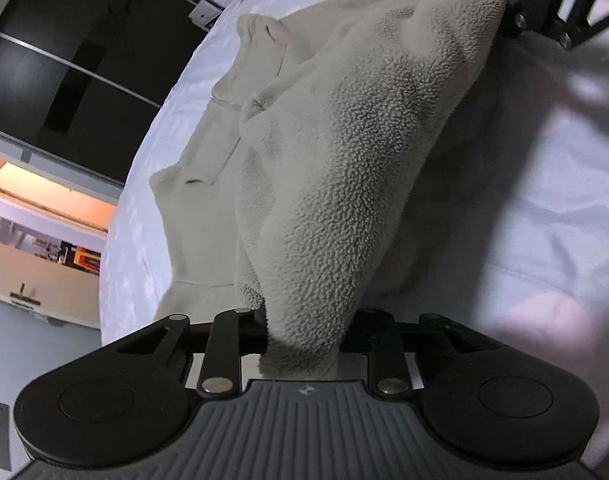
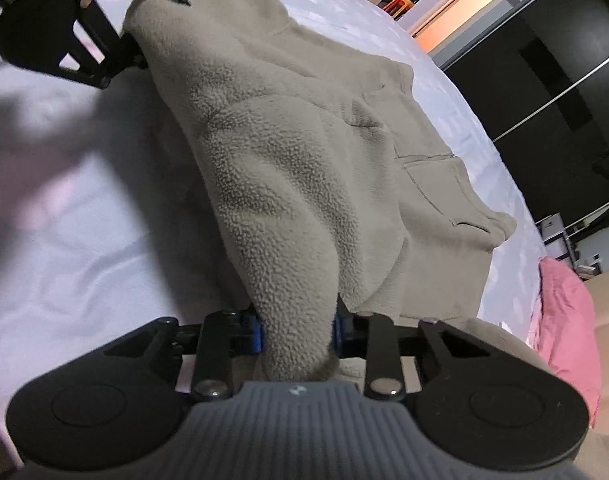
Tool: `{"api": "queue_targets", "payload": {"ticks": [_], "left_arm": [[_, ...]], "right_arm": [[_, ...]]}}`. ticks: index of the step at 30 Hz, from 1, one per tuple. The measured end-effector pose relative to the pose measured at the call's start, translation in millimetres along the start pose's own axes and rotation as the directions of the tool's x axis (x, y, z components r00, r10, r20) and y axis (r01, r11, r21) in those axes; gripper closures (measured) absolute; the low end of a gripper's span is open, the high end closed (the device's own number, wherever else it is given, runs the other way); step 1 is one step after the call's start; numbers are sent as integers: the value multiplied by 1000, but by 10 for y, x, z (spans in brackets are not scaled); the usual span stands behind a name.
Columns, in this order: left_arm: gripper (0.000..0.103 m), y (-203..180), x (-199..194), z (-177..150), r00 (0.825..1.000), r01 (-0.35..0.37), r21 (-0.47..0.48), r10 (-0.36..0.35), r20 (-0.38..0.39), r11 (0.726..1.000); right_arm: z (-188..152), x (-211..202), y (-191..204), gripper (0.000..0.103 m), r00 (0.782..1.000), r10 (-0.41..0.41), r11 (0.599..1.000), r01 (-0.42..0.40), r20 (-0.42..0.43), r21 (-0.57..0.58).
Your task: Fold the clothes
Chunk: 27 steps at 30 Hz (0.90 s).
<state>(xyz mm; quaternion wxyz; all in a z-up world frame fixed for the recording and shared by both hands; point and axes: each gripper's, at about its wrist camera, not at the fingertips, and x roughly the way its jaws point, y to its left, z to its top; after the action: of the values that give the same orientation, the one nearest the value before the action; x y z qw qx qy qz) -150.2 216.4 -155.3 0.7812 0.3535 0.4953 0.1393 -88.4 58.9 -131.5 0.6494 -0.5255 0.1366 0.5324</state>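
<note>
A beige fleece garment (image 1: 344, 140) lies on the white bed sheet (image 1: 544, 208), its fuzzy inner side turned up along the lifted edge. My left gripper (image 1: 304, 330) is shut on one corner of that edge, with fleece bunched between the fingers. My right gripper (image 2: 297, 330) is shut on the other corner of the fleece garment (image 2: 288, 168), its blue pads pressing the fabric. Each gripper shows in the other's view: the right gripper (image 1: 516, 12) at top right, the left gripper (image 2: 144, 28) at top left. The edge hangs taut between them.
The garment's smooth outer side with a pocket (image 2: 436, 184) lies flat farther on. A pink cloth (image 2: 564, 312) sits at the bed's edge. Dark wardrobe doors (image 1: 64, 72) stand beyond the bed. The white bed sheet (image 2: 64, 220) lies bare beside the garment.
</note>
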Motion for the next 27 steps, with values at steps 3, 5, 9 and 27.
{"api": "queue_targets", "payload": {"ticks": [3, 5, 9, 27], "left_arm": [[81, 3, -225, -78, 999, 46, 23, -46, 0, 999], [81, -75, -375, -155, 996, 84, 38, -83, -15, 996], [81, -322, -370, -259, 990, 133, 80, -130, -50, 988], [38, -188, -181, -386, 969, 238, -39, -240, -65, 970]], "right_arm": [[7, -214, -39, 71, 999, 41, 998, -41, 4, -43], [19, -340, -48, 71, 996, 94, 994, -94, -4, -63], [-27, -432, 71, 71, 987, 158, 982, -161, -36, -100], [-297, -100, 257, 33, 979, 201, 980, -201, -20, 4]]}}
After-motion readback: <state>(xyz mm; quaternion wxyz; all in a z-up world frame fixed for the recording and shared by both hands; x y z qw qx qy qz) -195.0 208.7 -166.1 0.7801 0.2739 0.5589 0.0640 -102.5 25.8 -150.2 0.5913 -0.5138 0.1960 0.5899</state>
